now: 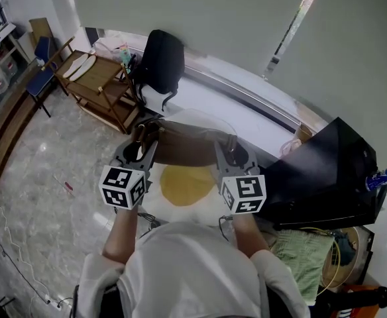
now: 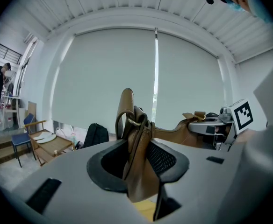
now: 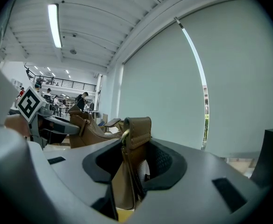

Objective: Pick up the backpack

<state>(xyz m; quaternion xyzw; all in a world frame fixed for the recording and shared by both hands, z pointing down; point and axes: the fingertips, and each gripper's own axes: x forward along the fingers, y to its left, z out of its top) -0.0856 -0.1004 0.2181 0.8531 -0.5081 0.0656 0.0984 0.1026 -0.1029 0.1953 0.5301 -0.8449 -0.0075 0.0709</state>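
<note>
A brown leather backpack (image 1: 188, 144) hangs in the air between my two grippers, above a yellow and white surface (image 1: 187, 185). My left gripper (image 1: 139, 152) is shut on the bag's left strap end with its metal ring (image 2: 135, 125), which stands up between the jaws. At the bag's right end my right gripper (image 1: 234, 155) is shut on a brown strap tab (image 3: 135, 133). In the left gripper view the bag's body (image 2: 176, 133) stretches across to the right gripper (image 2: 216, 125). The right gripper view shows the left gripper (image 3: 47, 120) at the bag's other end (image 3: 87, 129).
A black backpack (image 1: 160, 61) leans by the window ledge at the back. A wooden chair (image 1: 101, 85) stands left of it. A black box-like thing (image 1: 332, 177) sits close on the right. Cables (image 1: 21, 270) lie on the marble floor at the left.
</note>
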